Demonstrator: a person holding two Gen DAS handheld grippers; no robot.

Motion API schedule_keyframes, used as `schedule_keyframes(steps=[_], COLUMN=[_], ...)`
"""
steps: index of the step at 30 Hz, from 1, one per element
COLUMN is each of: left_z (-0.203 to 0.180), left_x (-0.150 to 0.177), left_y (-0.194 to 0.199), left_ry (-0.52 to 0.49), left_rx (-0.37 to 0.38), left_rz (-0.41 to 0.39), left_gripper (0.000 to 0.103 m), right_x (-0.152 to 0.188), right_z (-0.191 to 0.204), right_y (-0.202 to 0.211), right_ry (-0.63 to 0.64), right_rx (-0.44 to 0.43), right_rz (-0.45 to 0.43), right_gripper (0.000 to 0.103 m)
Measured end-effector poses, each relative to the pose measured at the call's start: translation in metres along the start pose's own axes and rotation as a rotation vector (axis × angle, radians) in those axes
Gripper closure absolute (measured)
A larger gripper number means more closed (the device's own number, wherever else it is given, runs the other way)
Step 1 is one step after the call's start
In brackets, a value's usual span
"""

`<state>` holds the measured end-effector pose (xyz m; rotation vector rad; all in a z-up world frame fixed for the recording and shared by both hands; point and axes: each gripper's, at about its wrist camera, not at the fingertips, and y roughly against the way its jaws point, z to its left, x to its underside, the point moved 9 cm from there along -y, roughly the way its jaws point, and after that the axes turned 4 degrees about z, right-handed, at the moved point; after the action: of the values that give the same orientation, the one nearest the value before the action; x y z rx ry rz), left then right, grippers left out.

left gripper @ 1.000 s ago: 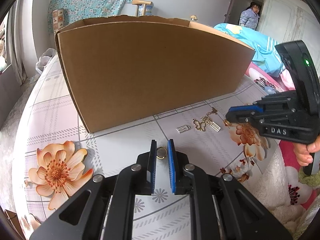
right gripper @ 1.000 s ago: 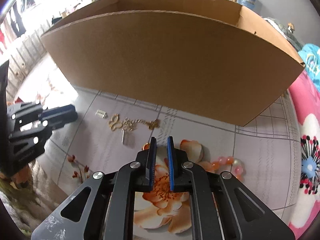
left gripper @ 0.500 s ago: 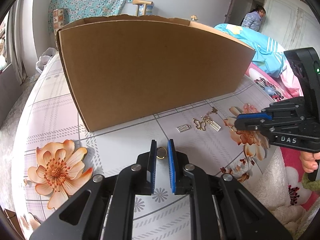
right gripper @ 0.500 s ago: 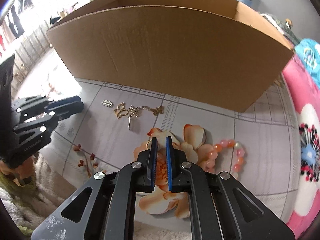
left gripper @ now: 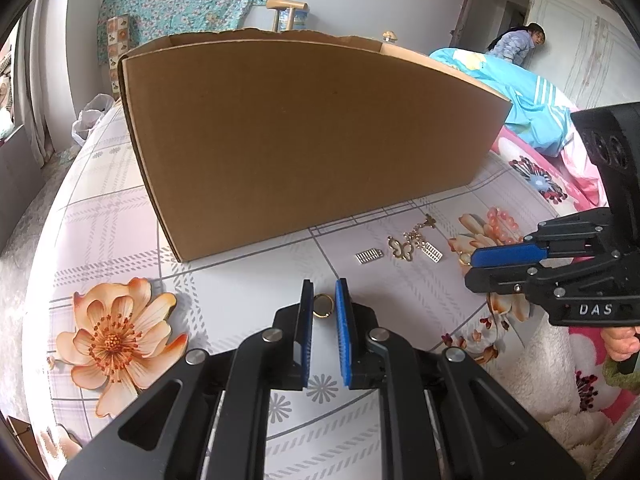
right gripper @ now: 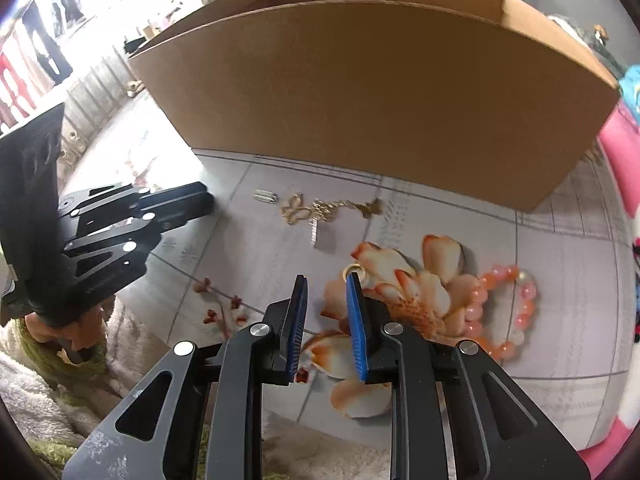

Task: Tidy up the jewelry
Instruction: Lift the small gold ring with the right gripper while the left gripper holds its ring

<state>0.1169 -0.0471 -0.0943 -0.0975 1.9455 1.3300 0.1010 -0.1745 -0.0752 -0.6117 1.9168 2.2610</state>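
My left gripper is shut on a gold ring held between its blue pads, just above the floral tablecloth. My right gripper is open; a second gold ring lies on the cloth by its right fingertip. A gold butterfly chain with small silver pieces lies in front of the cardboard box; it also shows in the left wrist view. A pink and orange bead bracelet lies to the right. The right gripper shows in the left wrist view.
The open cardboard box stands behind the jewelry. A blue and pink blanket lies at the right. A person stands by the far door. A fuzzy white cover hangs at the table's near edge.
My right gripper has opened and moved back and down toward the second gold ring on the orange flower. My left gripper has stayed still with its ring.
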Motion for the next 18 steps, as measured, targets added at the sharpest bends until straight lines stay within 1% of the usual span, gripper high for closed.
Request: schedule_keyframes(steps=[3, 5, 6, 7, 10, 12, 15, 16, 18], left_z=[0.001, 0.0, 0.001, 0.001, 0.001, 0.0, 0.001, 0.001, 0.0], left_x=[0.001, 0.001, 0.001, 0.0, 0.0, 0.0, 0.0, 0.0, 0.0], left_y=[0.0, 0.0, 0.0, -0.001, -0.001, -0.001, -0.001, -0.001, -0.001], left_ry=[-0.001, -0.004, -0.005, -0.005, -0.005, -0.007, -0.008, -0.008, -0.008], left_rx=[0.003, 0.004, 0.004, 0.004, 0.004, 0.003, 0.003, 0.003, 0.002], left_rz=[0.001, 0.0, 0.0, 0.0, 0.0, 0.0, 0.001, 0.0, 0.001], left_gripper=[0.092, 0.092, 0.092, 0.092, 0.092, 0.092, 0.092, 0.092, 0.092], right_x=[-0.001, 0.0, 0.0, 0.0, -0.001, -0.001, -0.003, -0.005, -0.007], right_z=[0.0, -0.008, -0.006, -0.005, 0.006, 0.014, 0.009, 0.006, 0.005], right_y=[0.005, -0.002, -0.004, -0.006, -0.012, -0.012, -0.011, -0.011, -0.003], right_ry=[0.009, -0.003, -0.01, -0.016, -0.012, 0.002, 0.016, 0.029, 0.069], right_rx=[0.04, 0.045, 0.042, 0.027, -0.08, -0.088, -0.032, 0.002, 0.037], right_rz=[-0.018, -0.011, -0.003, 0.006, 0.017, 0.008, -0.012, -0.014, -0.014], right_gripper=[0.082, 0.082, 0.082, 0.082, 0.082, 0.082, 0.082, 0.082, 0.082])
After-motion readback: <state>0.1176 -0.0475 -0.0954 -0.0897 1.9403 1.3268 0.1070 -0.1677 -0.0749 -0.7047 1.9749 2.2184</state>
